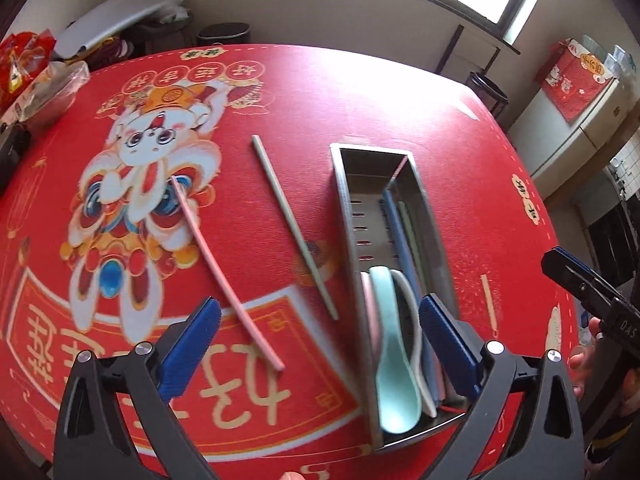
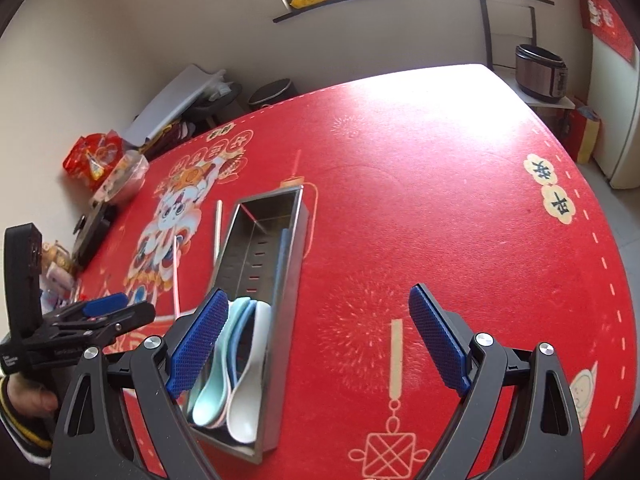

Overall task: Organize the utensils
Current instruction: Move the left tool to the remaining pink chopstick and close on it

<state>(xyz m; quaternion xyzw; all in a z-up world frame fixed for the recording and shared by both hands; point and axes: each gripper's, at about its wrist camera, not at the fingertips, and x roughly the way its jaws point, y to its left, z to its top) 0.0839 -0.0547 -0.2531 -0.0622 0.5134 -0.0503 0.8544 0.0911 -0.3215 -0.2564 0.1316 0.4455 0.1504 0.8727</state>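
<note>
A long steel tray (image 1: pixel 347 208) lies on the red tablecloth. It holds a mint spoon (image 1: pixel 394 344), a white spoon (image 1: pixel 412 304) and a blue chopstick (image 1: pixel 400 232). On the cloth left of the tray lie a pink chopstick (image 1: pixel 224 272) and a grey-green chopstick (image 1: pixel 292 224). My left gripper (image 1: pixel 320 344) is open above the tray's near end and the pink chopstick's tip, holding nothing. My right gripper (image 2: pixel 318 340) is open too, over bare cloth just right of the tray (image 2: pixel 294 264), with the spoons (image 2: pixel 240 360) beside its left pad.
At the table's far left stand a red snack bag (image 1: pixel 24 60), a wrapped bowl (image 1: pixel 52 92) and a black box (image 2: pixel 92 236). A rice cooker (image 2: pixel 540 76) stands beyond the far right corner. The cloth's right edge drops to the floor.
</note>
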